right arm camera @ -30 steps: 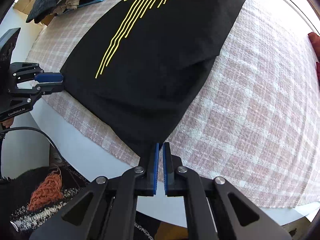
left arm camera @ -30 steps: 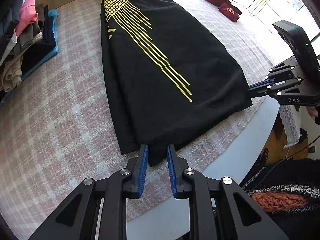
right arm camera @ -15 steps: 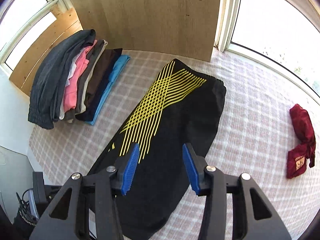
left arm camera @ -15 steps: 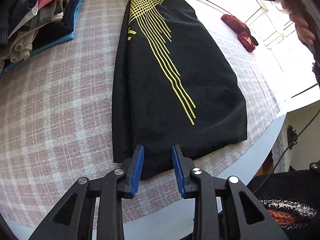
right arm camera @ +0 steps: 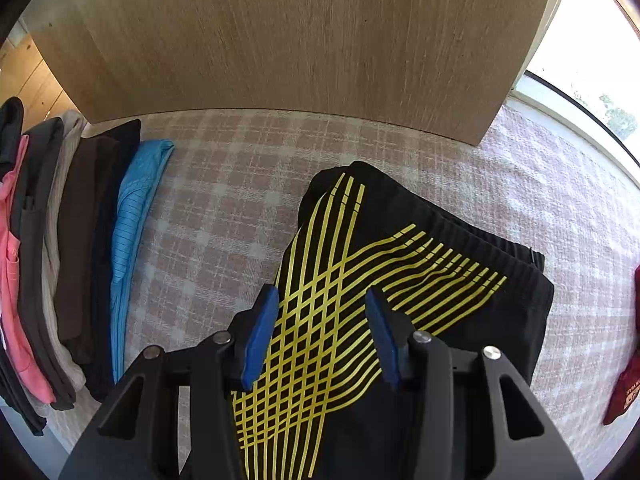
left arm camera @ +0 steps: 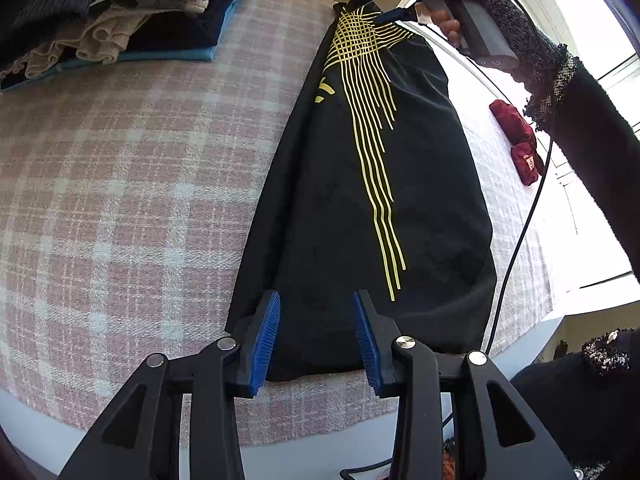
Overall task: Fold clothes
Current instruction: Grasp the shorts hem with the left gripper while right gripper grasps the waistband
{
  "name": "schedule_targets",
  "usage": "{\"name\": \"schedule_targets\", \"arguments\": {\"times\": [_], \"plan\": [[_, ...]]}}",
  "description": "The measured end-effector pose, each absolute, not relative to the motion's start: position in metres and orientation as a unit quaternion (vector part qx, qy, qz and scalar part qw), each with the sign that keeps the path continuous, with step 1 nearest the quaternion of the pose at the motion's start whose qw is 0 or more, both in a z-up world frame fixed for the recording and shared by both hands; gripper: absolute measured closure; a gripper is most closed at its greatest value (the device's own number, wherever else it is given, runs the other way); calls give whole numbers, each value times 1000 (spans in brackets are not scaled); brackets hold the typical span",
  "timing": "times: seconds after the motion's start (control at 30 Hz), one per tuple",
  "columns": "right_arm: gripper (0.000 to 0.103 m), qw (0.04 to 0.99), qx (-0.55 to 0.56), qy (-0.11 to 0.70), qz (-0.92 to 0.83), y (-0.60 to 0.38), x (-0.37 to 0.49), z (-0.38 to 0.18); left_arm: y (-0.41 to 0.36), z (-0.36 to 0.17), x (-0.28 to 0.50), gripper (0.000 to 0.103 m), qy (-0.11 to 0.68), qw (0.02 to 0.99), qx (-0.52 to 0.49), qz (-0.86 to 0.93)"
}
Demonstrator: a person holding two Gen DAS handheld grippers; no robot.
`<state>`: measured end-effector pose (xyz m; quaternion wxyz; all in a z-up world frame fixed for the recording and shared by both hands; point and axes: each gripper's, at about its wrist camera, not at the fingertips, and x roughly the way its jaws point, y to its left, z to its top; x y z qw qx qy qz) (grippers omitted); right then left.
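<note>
A black garment with yellow stripes [left arm camera: 360,208] lies flat and lengthwise on the pink plaid cloth [left arm camera: 120,184]. My left gripper [left arm camera: 316,308] is open above its near hem, blue pads either side of the black fabric, nothing held. In the right wrist view the garment's far end with the yellow crossed lines [right arm camera: 360,288] fills the lower middle. My right gripper [right arm camera: 320,304] hovers open over that end. In the left wrist view the right gripper [left arm camera: 394,14] shows at the far end, held by a hand in a dark knit sleeve [left arm camera: 540,64].
A stack of folded clothes [right arm camera: 60,264] in pink, grey, brown and blue lies at the left. A dark red garment [left arm camera: 518,140] sits at the right near the window. A wooden panel [right arm camera: 300,40] stands behind the table. A cable [left arm camera: 520,240] hangs near the table's edge.
My right gripper let go of the near corner, opened and travelled to the garment's far end. My left gripper opened wider and moved over the near hem.
</note>
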<state>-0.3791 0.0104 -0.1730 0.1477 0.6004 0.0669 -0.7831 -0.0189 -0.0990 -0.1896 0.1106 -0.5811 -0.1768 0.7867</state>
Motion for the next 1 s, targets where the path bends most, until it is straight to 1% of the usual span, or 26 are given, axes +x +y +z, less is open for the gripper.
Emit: {"name": "schedule_targets", "arguments": {"times": [0.07, 0.1, 0.13, 0.47, 0.53, 0.57, 0.6, 0.67, 0.73, 0.9, 1.0], "plan": [[58, 148, 603, 66, -781, 13, -380, -173, -92, -189, -21, 77, -154, 113, -583, 790], [58, 151, 604, 67, -780, 12, -381, -173, -90, -189, -22, 93, -145, 115, -587, 788], [58, 152, 607, 67, -777, 11, -382, -175, -89, -190, -22, 102, -142, 118, -589, 787], [59, 144, 634, 57, -758, -9, -388, -182, -92, -185, -22, 103, -138, 132, -572, 797], [76, 134, 634, 72, -759, -10, -387, -187, -95, -185, -23, 103, -142, 129, -571, 798], [88, 137, 636, 76, -756, -9, -387, -189, -96, -186, -23, 103, -144, 128, -570, 799], [93, 139, 638, 79, -753, -8, -387, -192, -98, -186, -22, 103, -147, 127, -569, 799], [97, 144, 640, 81, -750, -6, -387, -194, -101, -187, -21, 103, -153, 127, -566, 800], [99, 151, 632, 65, -758, 2, -387, -184, -106, -185, -18, 103, -159, 125, -561, 803], [100, 166, 610, 27, -774, 20, -388, -160, -123, -170, -12, 103, -172, 118, -543, 813], [100, 173, 605, 16, -777, 21, -391, -158, -131, -170, -13, 103, -181, 117, -545, 810]]}}
